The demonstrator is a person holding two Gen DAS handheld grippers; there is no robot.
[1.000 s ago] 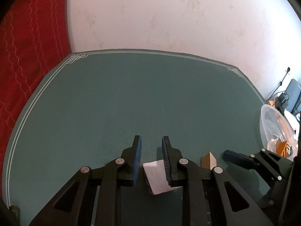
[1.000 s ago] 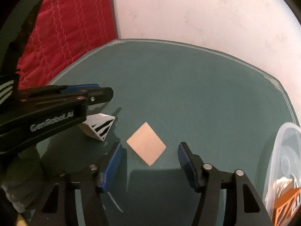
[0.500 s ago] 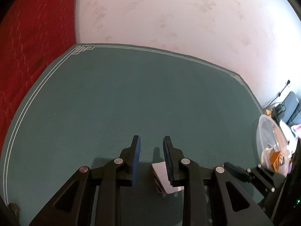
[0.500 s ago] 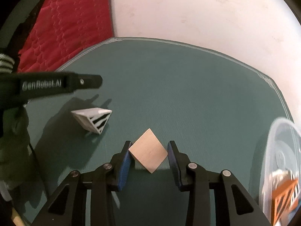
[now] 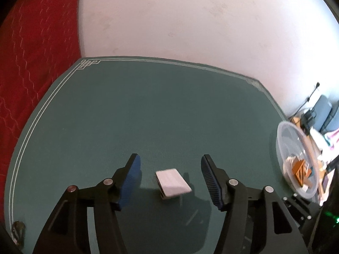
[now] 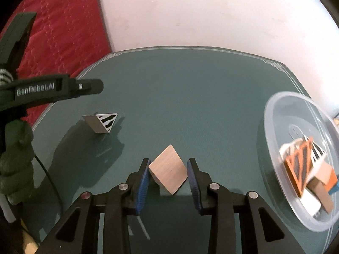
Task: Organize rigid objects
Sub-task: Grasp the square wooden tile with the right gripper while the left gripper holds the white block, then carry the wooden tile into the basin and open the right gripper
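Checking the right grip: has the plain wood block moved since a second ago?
Yes. The block sat on the mat ahead of the right gripper; now it's between the closing pads, lifted.

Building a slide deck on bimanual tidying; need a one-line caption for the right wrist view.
Right gripper closing on a plain wooden block, clear plastic bowl beside it.
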